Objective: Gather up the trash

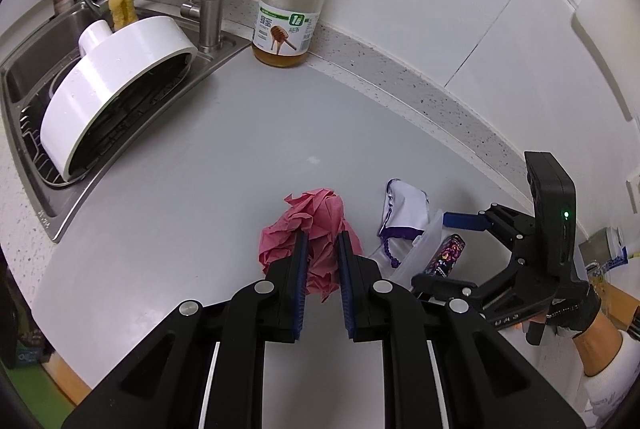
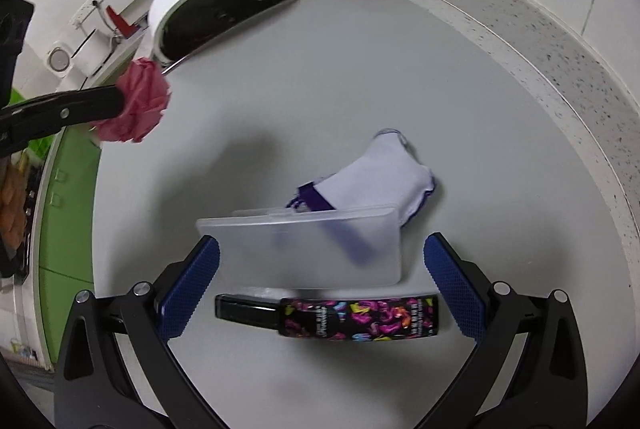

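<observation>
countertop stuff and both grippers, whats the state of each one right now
left gripper: shut on the pink crumpled paper, lifted off the counter
right gripper: open, straddling the black patterned tube
black patterned tube: lying flat, not gripped
translucent plastic lid: lying tilted, overlapping the white cloth pouch
honey jar: upright, yellow lid on, nearly empty

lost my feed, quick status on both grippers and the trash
Left gripper shut on pink paper wad, lifted. Right gripper open over patterned tube. Clear lid and sock close by.
</observation>
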Demonstrator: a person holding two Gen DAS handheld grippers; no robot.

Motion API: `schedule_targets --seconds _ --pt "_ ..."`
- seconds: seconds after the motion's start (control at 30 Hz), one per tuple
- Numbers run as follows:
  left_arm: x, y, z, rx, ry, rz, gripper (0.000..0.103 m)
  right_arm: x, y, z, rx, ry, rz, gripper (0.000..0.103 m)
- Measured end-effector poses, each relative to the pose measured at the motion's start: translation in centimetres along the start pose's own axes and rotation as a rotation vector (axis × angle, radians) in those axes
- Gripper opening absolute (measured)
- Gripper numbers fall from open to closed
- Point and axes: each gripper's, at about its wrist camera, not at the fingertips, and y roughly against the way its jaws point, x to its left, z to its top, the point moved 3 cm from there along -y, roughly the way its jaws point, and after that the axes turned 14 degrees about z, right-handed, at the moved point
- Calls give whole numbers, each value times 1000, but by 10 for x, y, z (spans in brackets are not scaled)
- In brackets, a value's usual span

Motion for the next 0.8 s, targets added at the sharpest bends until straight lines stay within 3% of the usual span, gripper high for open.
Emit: schedule_targets --seconds 0.27,0.8 --pt "-3 5 -2 -7 1 -5 15 10 17 -4 -31 9 5 82" --pt "-5 25 -12 -33 7 -25 15 54 49 -2 -70 91 64 65"
